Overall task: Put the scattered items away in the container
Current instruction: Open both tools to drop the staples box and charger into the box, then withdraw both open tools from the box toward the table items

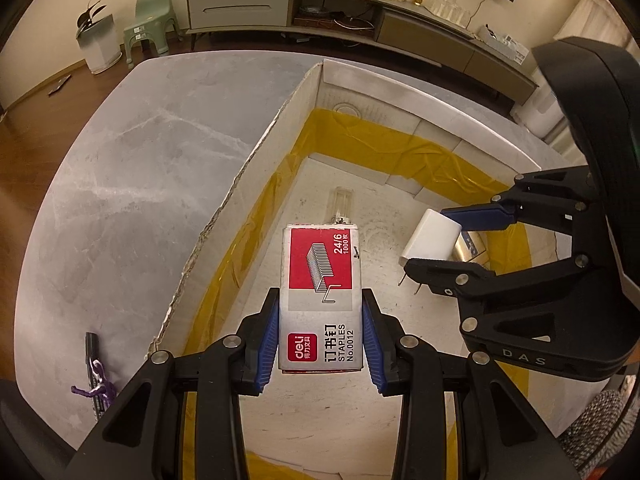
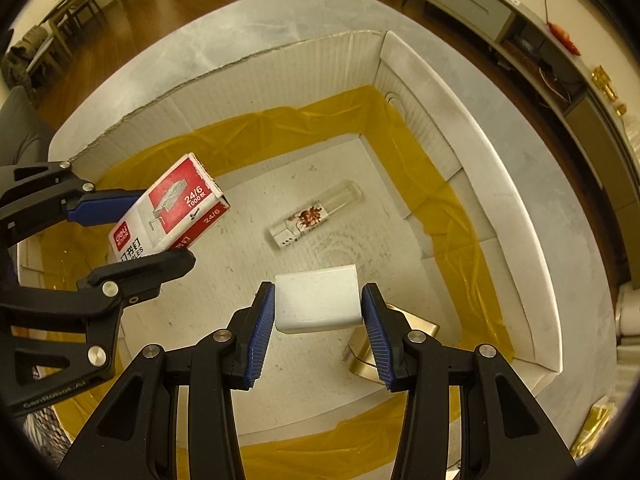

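Grey counter (image 1: 120, 184) with open box (image 2: 500, 208), left tool (image 1: 320, 332) gripping staples (image 1: 320, 292) above it, right tool (image 2: 318, 332) gripping white charger (image 2: 318, 302), clear lighter (image 2: 316, 214) on box floor.

A: Staple box (image 1: 321, 300)?
B: Red and white, grey staple picture. Charger (image 2: 318, 303) plain white.
A: Container (image 2: 404, 60)?
B: White cardboard, yellow tape (image 2: 280, 120) lining. Clear lighter (image 2: 314, 215) with reddish-brown print. Gripper pads (image 2: 262, 334) blue, ridged; table (image 1: 132, 152) grey marble-veined.

Showing: one red-and-white cardboard staple box (image 1: 321, 296), one white plastic charger (image 2: 318, 304), one clear lighter (image 2: 316, 215), one gold metal object (image 2: 394, 344), one black marker pen (image 1: 93, 364).
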The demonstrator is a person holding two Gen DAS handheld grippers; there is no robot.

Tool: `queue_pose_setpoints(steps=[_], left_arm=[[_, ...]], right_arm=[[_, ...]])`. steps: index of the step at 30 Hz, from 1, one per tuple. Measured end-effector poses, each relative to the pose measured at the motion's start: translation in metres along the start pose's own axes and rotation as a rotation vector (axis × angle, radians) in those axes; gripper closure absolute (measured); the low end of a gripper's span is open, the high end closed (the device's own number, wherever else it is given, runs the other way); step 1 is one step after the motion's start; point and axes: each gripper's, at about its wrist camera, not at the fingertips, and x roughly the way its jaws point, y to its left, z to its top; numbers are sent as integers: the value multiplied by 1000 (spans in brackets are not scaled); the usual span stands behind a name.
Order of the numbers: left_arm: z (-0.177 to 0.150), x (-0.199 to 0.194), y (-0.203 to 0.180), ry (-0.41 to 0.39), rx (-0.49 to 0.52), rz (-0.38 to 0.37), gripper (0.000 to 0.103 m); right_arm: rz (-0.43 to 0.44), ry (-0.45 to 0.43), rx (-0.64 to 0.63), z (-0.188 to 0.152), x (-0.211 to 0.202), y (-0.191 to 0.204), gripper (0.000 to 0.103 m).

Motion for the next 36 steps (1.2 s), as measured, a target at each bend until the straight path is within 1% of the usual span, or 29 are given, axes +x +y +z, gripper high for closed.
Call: queue_pose_setpoints(steps=[6,11,13,16,18,22,26,36], left_arm=[[4,4,-1,10,12,19,64],[7,9,1,24,0,57,63],[8,9,1,30,-3,63,62],[8,9,1,31,-7,64,56],[7,7,1,29,-8,67,55],[3,1,1,18,-13,77,52],[-5,-9,0,3,-17,86,51],[-29,-41,-15,-35,33,93,51]], right_arm=[[-15,21,-2,3,5,5,56],[-35,30,11,5,8,7,55],[-36,24,19,7,8,5,55],[-30,21,31,8,4,3,55],[-26,21,34,6,2,2,55],[-17,19,42,-1,-7,2,55],[-11,23,39,-13,-16,6,55],[12,5,38,-52,-42,10,55]])
